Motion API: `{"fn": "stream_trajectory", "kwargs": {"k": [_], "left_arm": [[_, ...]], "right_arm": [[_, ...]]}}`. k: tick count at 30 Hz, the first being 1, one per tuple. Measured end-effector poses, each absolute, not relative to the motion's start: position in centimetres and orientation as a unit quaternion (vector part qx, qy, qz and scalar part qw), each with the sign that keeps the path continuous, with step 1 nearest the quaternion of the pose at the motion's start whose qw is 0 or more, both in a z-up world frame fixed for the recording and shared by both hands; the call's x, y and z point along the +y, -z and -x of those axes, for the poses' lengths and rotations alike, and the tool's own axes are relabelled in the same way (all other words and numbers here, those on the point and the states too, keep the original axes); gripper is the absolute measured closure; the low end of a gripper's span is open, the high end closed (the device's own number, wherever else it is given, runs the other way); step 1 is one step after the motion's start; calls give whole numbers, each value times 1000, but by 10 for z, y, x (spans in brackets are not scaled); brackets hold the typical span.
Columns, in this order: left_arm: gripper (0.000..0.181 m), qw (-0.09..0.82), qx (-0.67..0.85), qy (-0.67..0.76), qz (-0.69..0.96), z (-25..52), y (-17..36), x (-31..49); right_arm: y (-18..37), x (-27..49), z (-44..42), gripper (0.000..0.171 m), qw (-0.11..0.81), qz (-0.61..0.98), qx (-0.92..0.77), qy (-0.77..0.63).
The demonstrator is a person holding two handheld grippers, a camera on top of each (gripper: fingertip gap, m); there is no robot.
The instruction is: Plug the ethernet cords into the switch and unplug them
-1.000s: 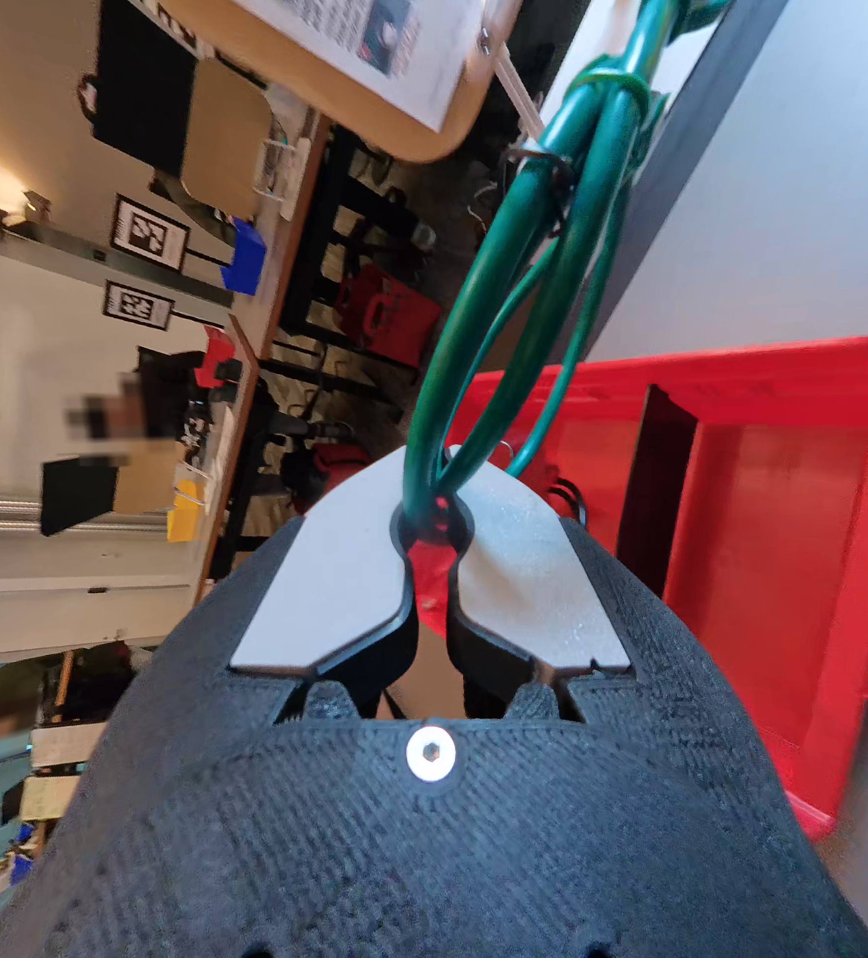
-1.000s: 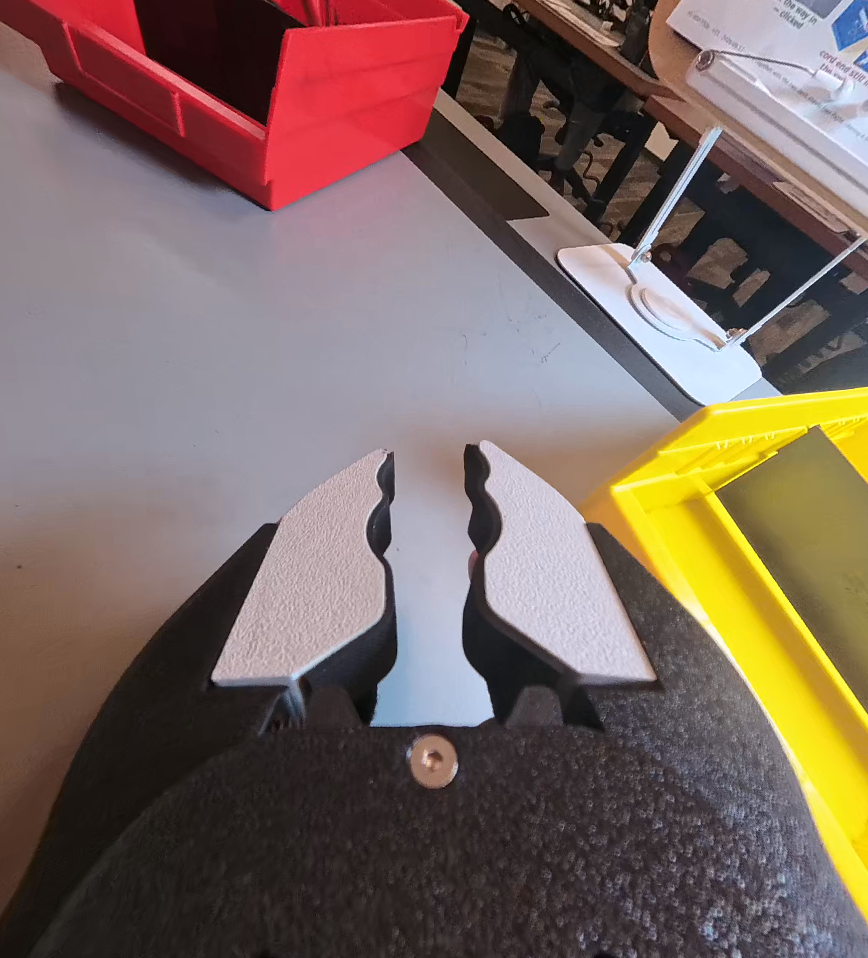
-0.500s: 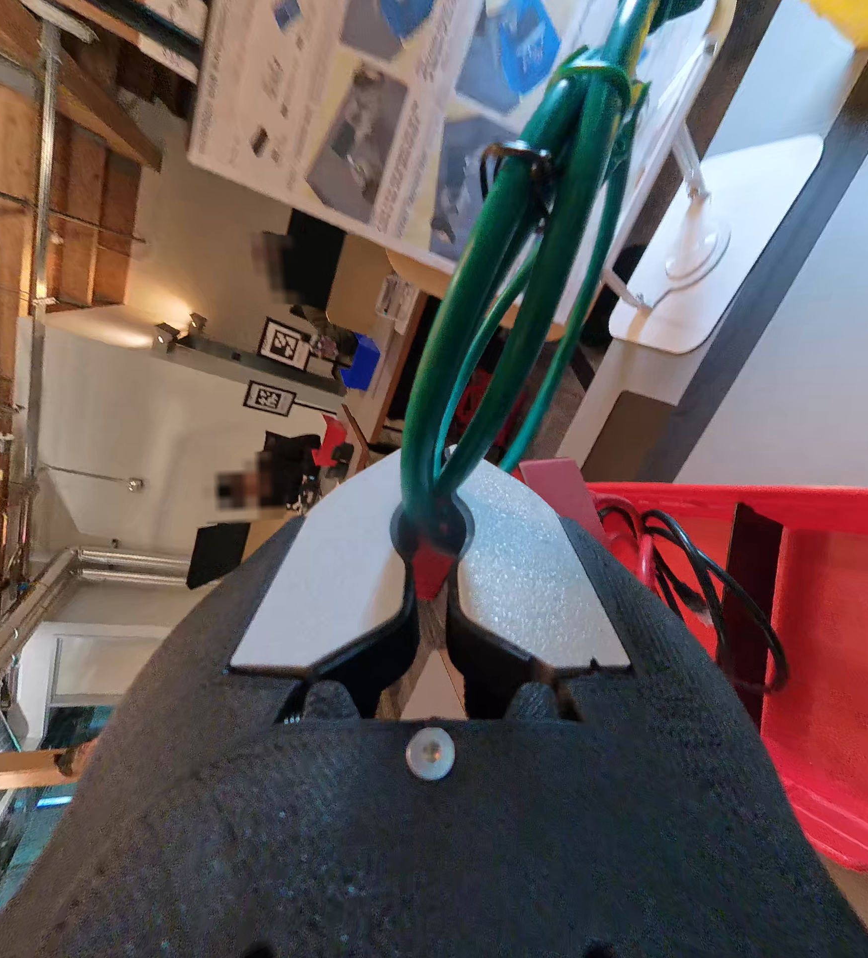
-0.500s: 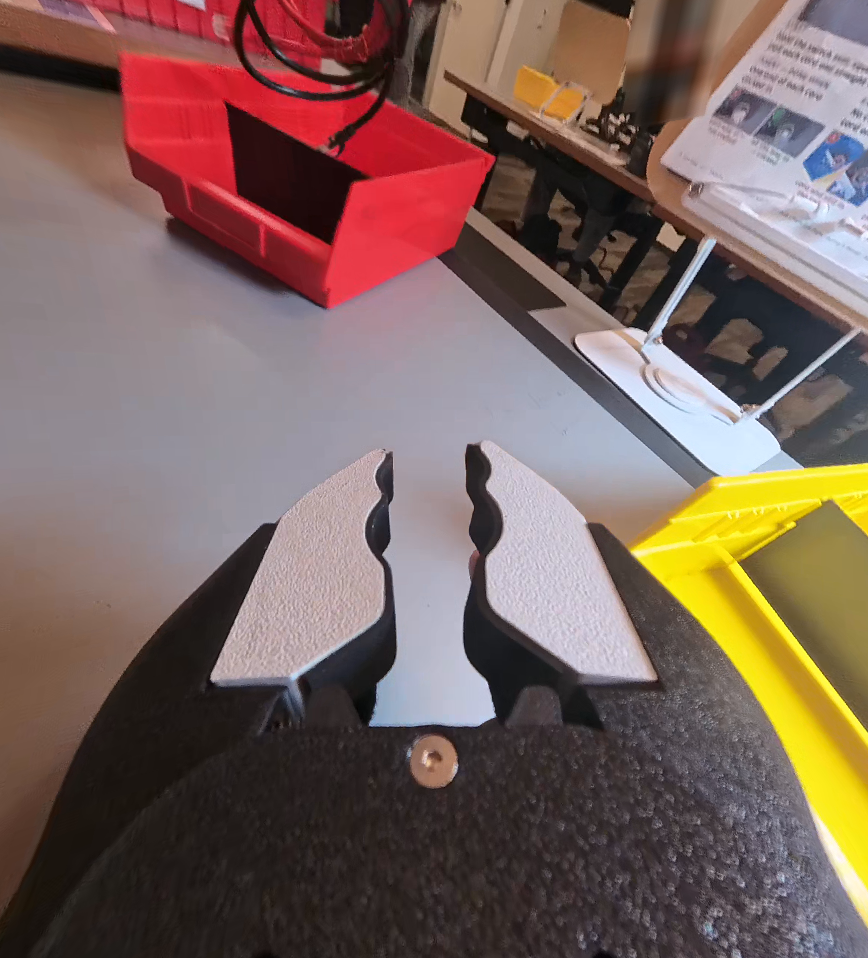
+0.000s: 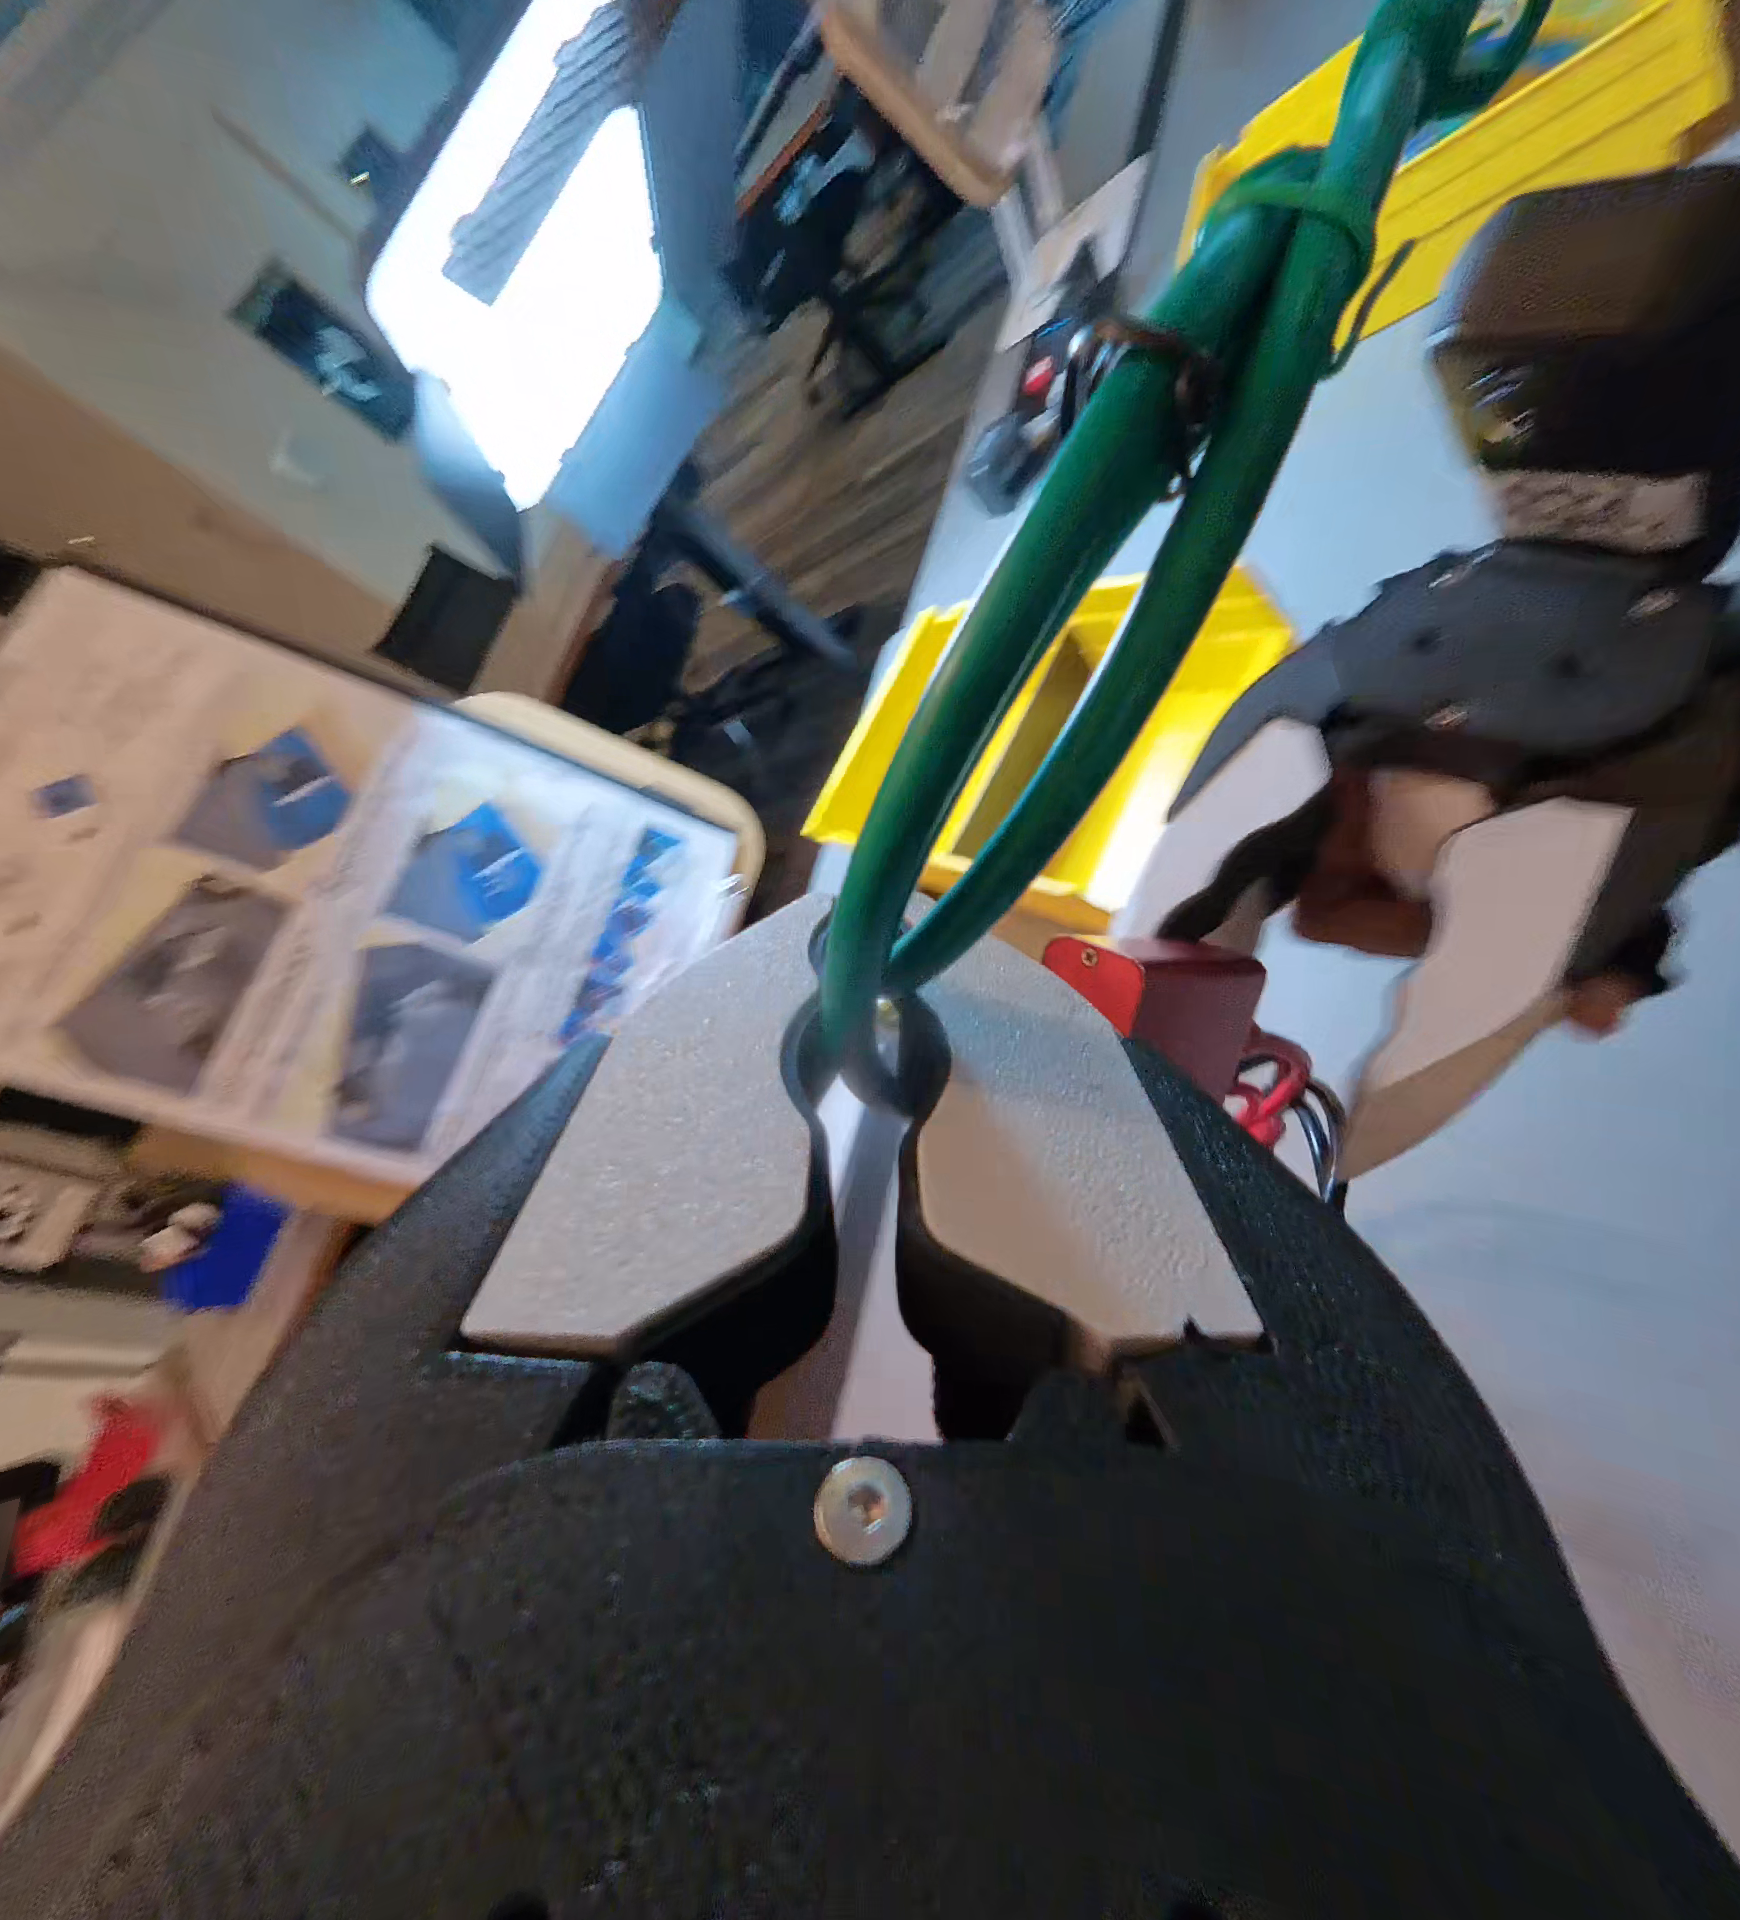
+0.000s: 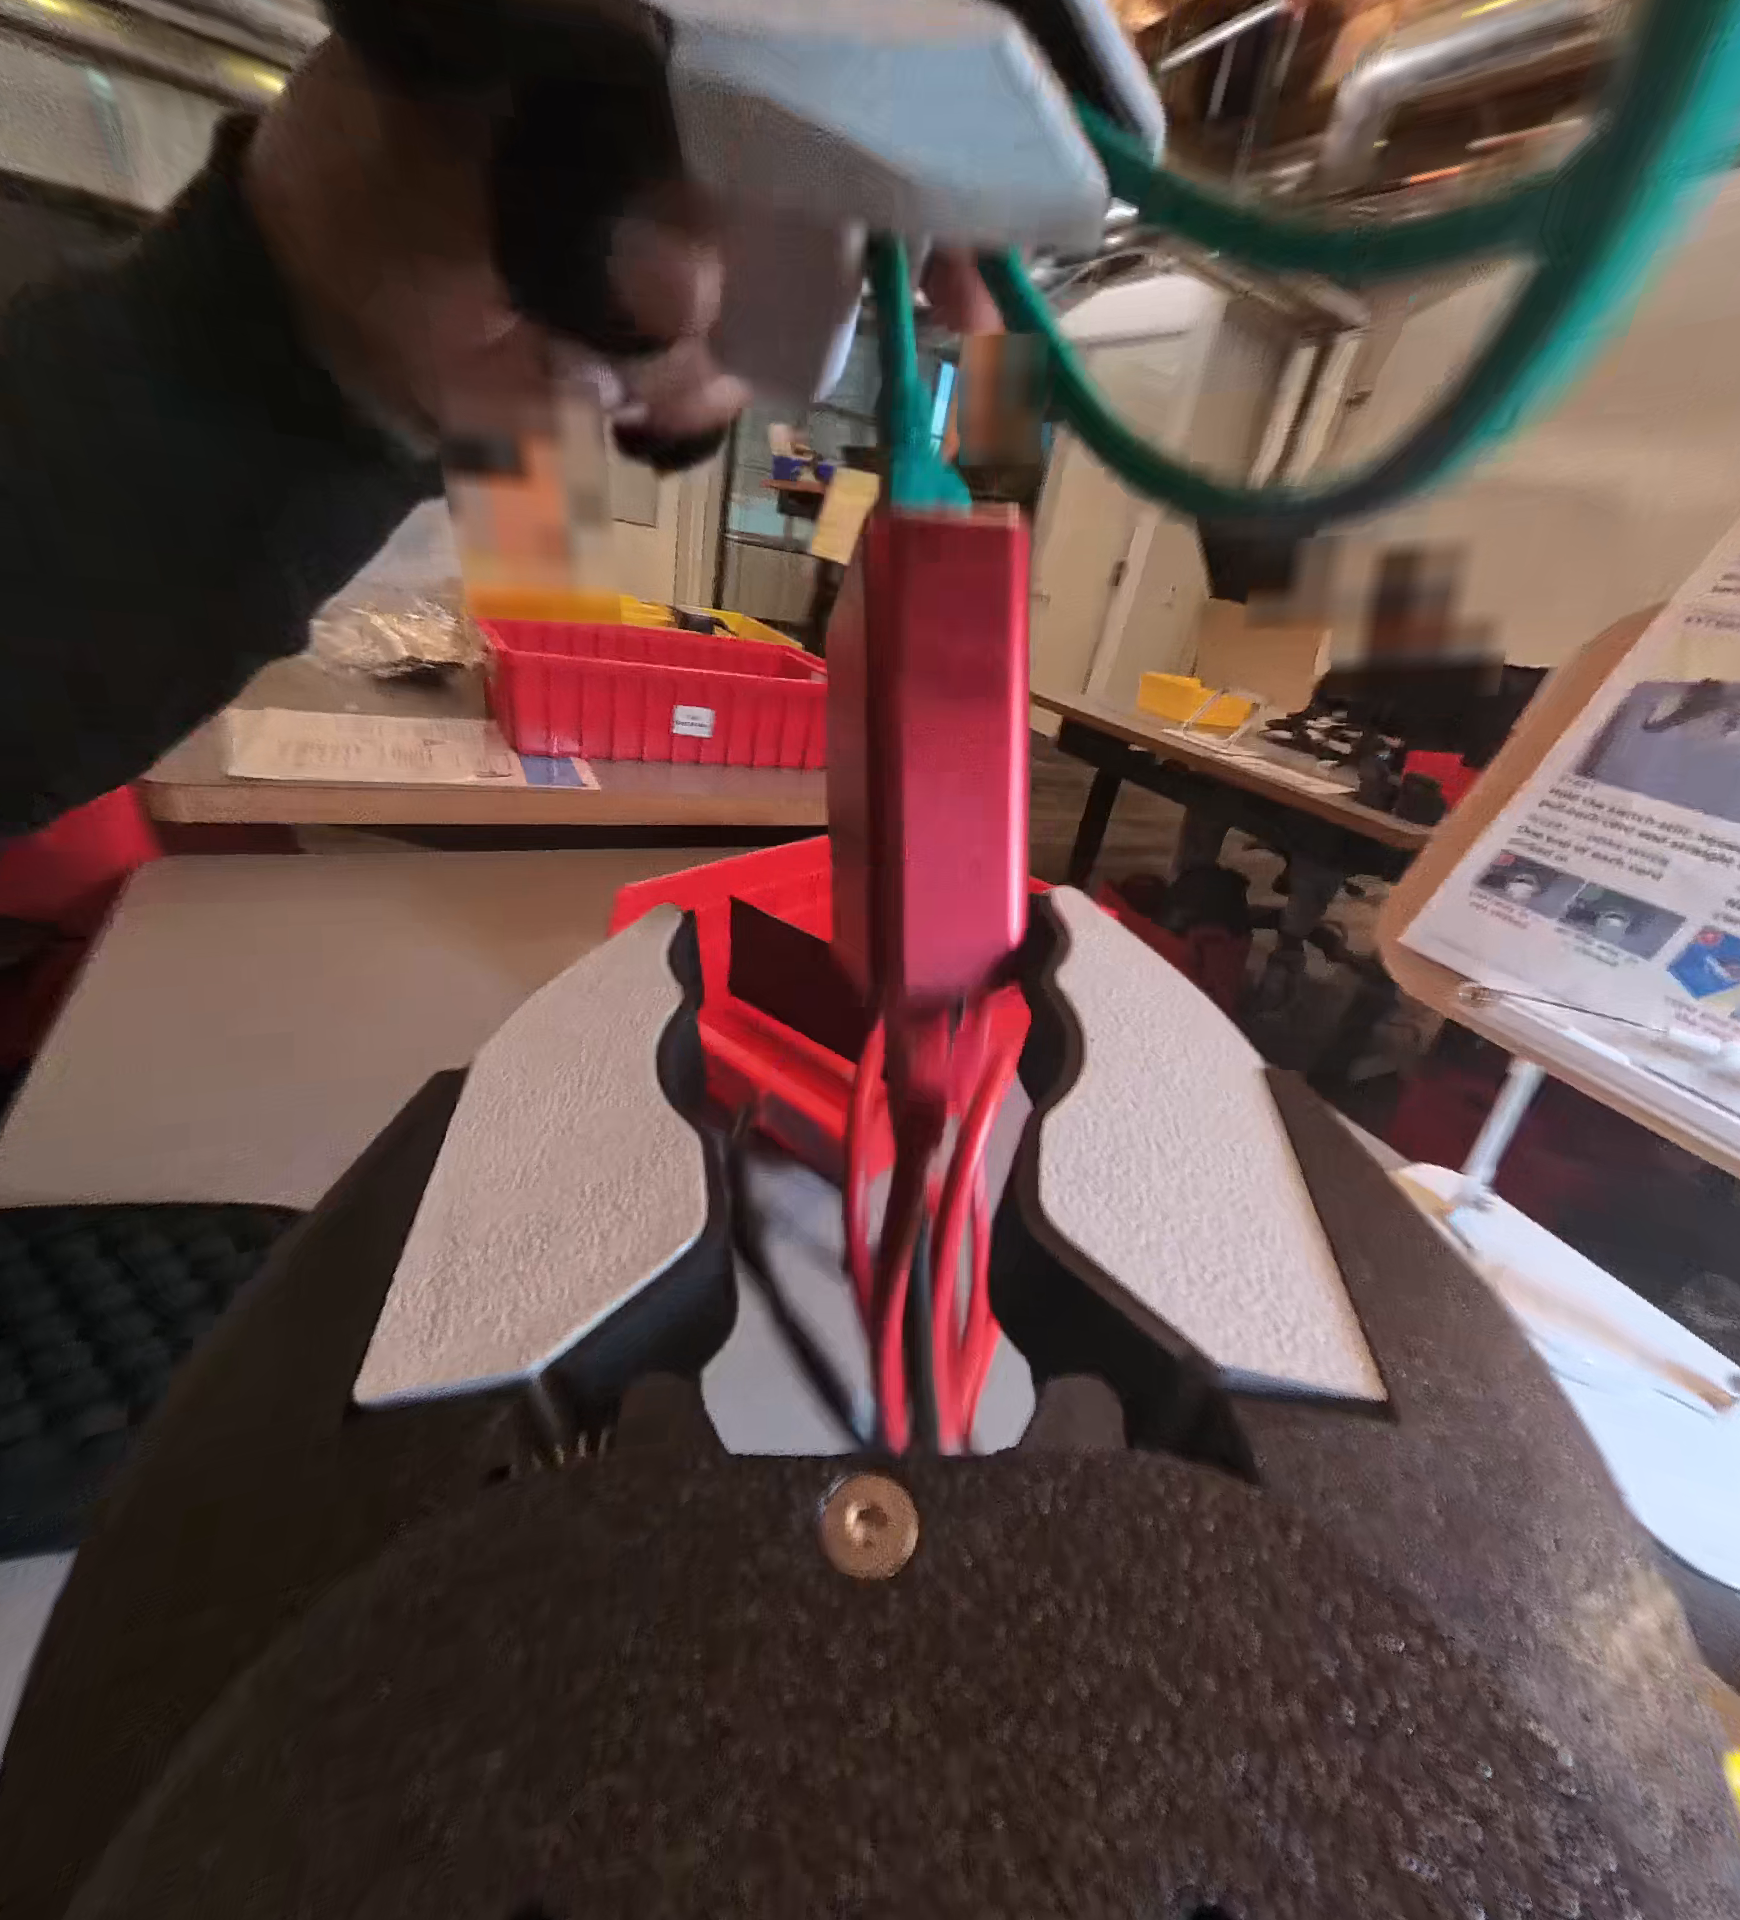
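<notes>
- Printed instruction sheet (image 6: 1666, 821) with photos stands on a wooden board, right of the grey counter (image 6: 305, 997); its wording is not reproduced.
- Left hand-held gripper (image 5: 866, 1023): clenched on the green ethernet cord (image 5: 1084, 582), a looped bundle held in the notch at the fingertips.
- Right hand-held gripper (image 6: 861, 935): fingers spread apart, either side of the red switch (image 6: 933, 748), which hangs upright; contact cannot be told.
- One green plug is seated in the switch top; red and black cords (image 6: 923, 1226) hang below.
- Bins: two yellow (image 5: 1146, 665), one red (image 6: 741, 935) on the counter.
</notes>
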State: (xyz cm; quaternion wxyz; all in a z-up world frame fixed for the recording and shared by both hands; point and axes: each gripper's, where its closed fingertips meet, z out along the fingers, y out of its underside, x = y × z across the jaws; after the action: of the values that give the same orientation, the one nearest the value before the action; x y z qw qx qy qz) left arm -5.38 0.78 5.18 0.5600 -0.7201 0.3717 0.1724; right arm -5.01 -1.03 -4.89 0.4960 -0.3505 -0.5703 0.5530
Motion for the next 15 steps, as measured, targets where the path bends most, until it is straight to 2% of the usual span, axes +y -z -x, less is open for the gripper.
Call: {"fn": "stream_trajectory", "kwargs": {"k": [1, 3, 5, 7, 9, 12, 15], "left_arm": [[175, 564, 378, -144, 720, 42, -39, 11], [174, 583, 372, -105, 715, 31, -25, 15], [170, 595, 365, -32, 715, 24, -13, 9], [150, 571, 361, 58, 735, 19, 3, -4], [140, 545, 379, 123, 738, 13, 17, -27], [136, 497, 398, 138, 759, 21, 45, -59], [132, 440, 403, 72, 799, 55, 82, -75]], "right_arm": [[51, -3, 52, 132, 519, 361, -566, -529], [62, 0, 46, 142, 537, 329, -598, -495], [71, 11, 38, 142, 570, 300, -616, -454], [79, 23, 29, 143, 607, 262, -637, -397], [84, 33, 20, 144, 652, 214, -649, -329], [82, 40, 3, 144, 703, 136, -665, -211], [73, 38, -13, 144, 735, 36, -671, -85]]}}
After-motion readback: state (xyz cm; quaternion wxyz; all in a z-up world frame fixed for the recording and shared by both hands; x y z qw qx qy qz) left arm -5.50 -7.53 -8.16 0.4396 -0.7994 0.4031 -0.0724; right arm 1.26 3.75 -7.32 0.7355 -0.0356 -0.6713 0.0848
